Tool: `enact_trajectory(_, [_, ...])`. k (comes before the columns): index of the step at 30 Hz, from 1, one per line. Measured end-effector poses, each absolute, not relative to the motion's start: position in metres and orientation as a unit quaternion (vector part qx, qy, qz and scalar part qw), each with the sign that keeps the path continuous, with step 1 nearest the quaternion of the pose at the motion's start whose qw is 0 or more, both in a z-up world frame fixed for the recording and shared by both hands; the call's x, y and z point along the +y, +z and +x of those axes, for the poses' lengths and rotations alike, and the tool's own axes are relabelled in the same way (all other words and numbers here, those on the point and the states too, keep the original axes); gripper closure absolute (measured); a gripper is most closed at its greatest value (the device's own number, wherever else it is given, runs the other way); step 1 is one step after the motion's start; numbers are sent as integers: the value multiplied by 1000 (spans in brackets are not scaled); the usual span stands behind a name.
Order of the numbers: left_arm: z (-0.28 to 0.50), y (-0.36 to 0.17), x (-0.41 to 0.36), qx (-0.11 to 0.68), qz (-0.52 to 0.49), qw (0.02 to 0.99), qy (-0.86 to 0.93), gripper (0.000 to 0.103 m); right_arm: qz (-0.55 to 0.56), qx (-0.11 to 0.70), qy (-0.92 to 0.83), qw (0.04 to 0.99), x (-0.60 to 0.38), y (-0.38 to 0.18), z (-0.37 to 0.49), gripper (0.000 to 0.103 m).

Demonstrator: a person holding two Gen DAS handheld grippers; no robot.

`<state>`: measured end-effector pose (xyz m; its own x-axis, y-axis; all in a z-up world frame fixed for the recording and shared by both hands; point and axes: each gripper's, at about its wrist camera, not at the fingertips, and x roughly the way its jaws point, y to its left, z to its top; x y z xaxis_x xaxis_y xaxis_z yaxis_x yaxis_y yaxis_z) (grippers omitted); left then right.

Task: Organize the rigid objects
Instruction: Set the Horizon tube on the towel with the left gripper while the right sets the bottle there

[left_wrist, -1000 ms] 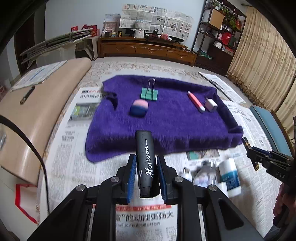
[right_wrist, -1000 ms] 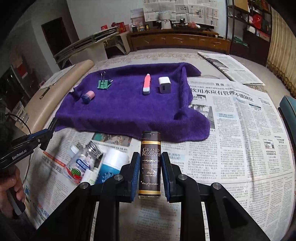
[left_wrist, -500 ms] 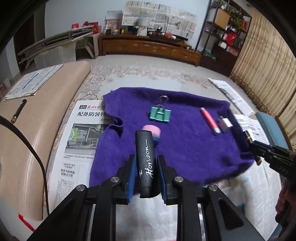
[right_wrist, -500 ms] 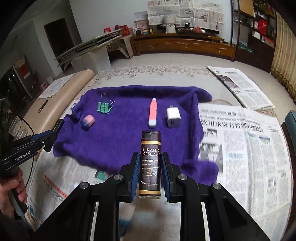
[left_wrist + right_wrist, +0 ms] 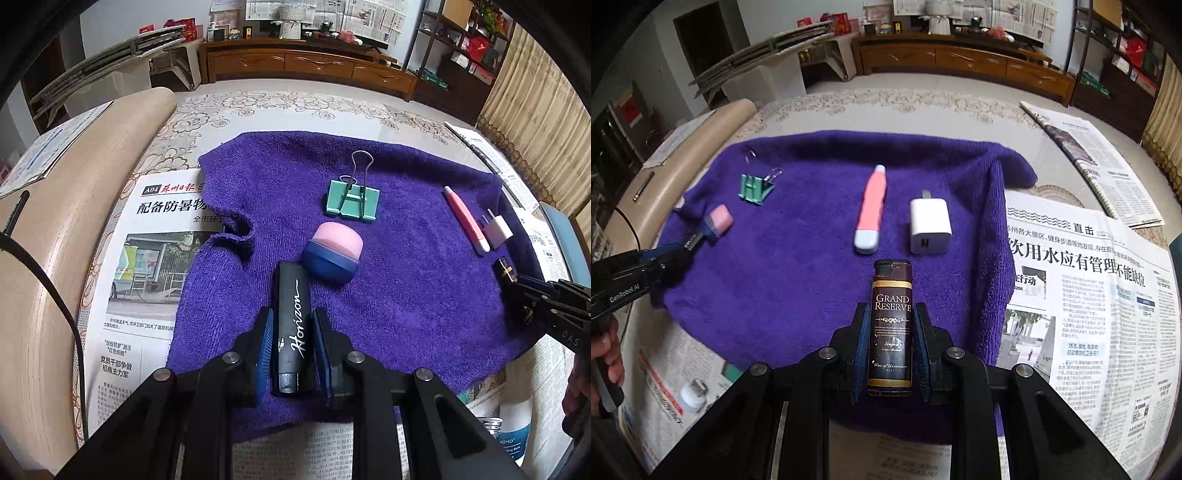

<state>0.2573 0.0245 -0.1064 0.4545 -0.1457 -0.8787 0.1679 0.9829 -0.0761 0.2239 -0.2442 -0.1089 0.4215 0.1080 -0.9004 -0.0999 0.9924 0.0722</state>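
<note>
My left gripper (image 5: 291, 347) is shut on a black "Horizon" stick (image 5: 292, 325), held above the near part of the purple towel (image 5: 406, 295), just short of the pink and blue eraser (image 5: 332, 254). A green binder clip (image 5: 352, 201), a pink pen-like tube (image 5: 466, 218) and a white charger (image 5: 496, 230) lie further back on the cloth. My right gripper (image 5: 891, 343) is shut on a dark "Grand Reserve" lighter (image 5: 891, 325), hovering over the towel (image 5: 798, 280) just short of the charger (image 5: 930, 225) and the tube (image 5: 871, 208).
Newspaper (image 5: 1089, 295) covers the surface around the towel. Small bottles and jars (image 5: 513, 432) lie on the paper near the towel's front edge. A beige padded edge (image 5: 55, 221) runs along the left. A wooden cabinet (image 5: 960, 62) stands far behind.
Both grippers have moved forward and lower over the towel, each still holding its object. The bottles on the newspaper have slid toward the bottom of the views.
</note>
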Motion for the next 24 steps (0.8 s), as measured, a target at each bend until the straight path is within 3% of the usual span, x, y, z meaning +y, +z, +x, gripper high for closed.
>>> enact_trajectory(20, [261,-108,8,557,88,823,-68,79,-34,546,100,831,-247,-120,240,79])
enact_trajectory(23, [258,-106,10,558,85,823,-66,76,-31,550,113,827,-251,-119,238,67])
enact_trajectory(24, [256,-104,11,556,83,824,-64,75,-29,553,120,824,-251,-119,238,59])
